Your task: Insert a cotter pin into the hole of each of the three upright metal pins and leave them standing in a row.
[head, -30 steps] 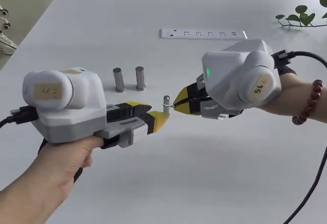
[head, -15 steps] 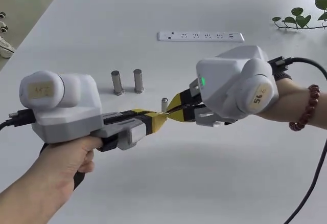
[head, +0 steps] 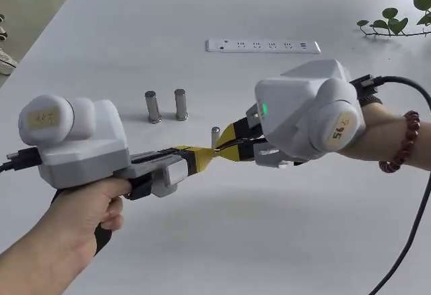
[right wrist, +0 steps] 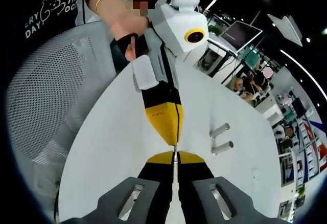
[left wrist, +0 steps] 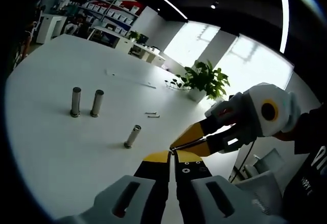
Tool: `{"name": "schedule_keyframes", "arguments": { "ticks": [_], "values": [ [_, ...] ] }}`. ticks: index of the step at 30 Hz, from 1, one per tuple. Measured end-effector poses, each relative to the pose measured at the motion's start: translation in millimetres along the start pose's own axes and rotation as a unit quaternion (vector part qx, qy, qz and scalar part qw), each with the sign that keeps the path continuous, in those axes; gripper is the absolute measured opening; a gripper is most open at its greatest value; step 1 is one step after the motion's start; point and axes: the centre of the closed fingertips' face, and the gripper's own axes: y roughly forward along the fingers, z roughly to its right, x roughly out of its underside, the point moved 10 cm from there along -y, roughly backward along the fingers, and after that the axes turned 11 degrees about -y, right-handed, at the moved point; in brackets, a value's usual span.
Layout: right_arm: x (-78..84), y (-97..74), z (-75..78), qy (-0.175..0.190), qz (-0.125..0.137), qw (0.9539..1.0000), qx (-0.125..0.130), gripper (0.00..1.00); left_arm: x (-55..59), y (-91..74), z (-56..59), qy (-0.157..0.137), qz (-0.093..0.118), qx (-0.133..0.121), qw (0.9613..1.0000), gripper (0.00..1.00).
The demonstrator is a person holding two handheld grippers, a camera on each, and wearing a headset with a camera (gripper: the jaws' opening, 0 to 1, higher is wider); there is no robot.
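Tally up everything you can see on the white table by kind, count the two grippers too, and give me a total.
Upright metal pins: 3
Cotter pin pinched between both claw tips: 1
Small loose pieces, probably more cotter pins: 2
Power strip: 1
Plant: 1
Left gripper and right gripper: 2
Total: 10

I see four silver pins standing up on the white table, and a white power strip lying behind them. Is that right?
Not quite. There are three silver pins, not four. The head view shows the left pin, the middle pin close beside it, and the third pin standing apart to the right. They do stand on the white table, with the white power strip behind them.
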Motion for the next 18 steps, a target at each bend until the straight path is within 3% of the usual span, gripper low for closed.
{"name": "schedule_keyframes", "arguments": {
  "ticks": [12,18],
  "values": [
    [-0.6,1.2,-3.1,-0.010,-0.004,0.9999,-0.003,0.00,1.7,-0.4,0.0,0.021,-0.012,-0.003,0.9997,0.00],
    [0.4,1.9,-3.7,0.005,0.001,1.0000,-0.006,0.00,2.0,-0.2,3.0,0.062,-0.023,-0.011,0.9977,0.00]
  ]
}}
